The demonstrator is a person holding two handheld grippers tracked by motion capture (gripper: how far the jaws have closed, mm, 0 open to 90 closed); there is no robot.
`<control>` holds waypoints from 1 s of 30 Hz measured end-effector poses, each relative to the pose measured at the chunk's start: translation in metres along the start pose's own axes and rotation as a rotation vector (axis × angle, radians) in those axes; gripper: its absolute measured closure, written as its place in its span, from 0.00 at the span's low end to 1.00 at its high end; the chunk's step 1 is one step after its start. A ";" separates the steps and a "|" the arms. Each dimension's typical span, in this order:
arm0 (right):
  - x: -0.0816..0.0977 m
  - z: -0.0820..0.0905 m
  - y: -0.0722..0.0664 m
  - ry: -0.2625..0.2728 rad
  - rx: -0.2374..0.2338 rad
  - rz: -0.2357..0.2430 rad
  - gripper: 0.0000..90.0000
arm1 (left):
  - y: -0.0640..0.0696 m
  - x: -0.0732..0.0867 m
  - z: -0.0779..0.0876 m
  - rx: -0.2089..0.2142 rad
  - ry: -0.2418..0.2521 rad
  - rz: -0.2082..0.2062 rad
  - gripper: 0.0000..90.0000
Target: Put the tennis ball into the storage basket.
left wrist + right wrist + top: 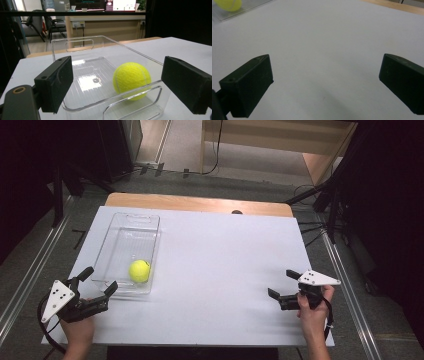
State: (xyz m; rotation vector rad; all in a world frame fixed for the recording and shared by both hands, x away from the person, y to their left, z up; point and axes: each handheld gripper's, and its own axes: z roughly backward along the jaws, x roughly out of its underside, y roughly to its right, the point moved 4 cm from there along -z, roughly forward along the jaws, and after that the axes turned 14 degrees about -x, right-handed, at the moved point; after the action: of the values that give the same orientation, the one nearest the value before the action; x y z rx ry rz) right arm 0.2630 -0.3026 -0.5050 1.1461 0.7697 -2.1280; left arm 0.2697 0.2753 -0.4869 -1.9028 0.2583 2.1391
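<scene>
1. High view: a clear plastic tray lies on the left part of the white bench, its long side running away from the person. A yellow tennis ball sits inside the tray, close to its near end and toward its right wall. The left gripper is held just in front of the tray's near left corner, jaws apart, one tip just beside the near wall of the tray. The right gripper is held over the bare bench well to the right, far from the tray, jaws apart and pointing left.

2. Left gripper view: the two black jaws stand wide apart with the near end of the tray between them. The ball rests on the tray floor behind the near wall with its cut-out handle, right of centre. Neither jaw touches the ball.

3. Right gripper view: the jaws stand wide apart over the plain white bench, holding nothing. The ball and a strip of the tray show at the top left corner, well apart from the jaws.
</scene>
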 end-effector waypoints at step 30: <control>0.027 0.032 0.008 0.155 0.038 -0.040 0.00 | 0.000 0.000 0.000 0.003 0.003 0.000 0.12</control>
State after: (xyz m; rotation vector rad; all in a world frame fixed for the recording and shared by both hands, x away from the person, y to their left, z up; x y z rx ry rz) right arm 0.2405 -0.3371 -0.5152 1.3381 0.8306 -2.1128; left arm 0.2699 0.2753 -0.4866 -1.9048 0.2619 2.1343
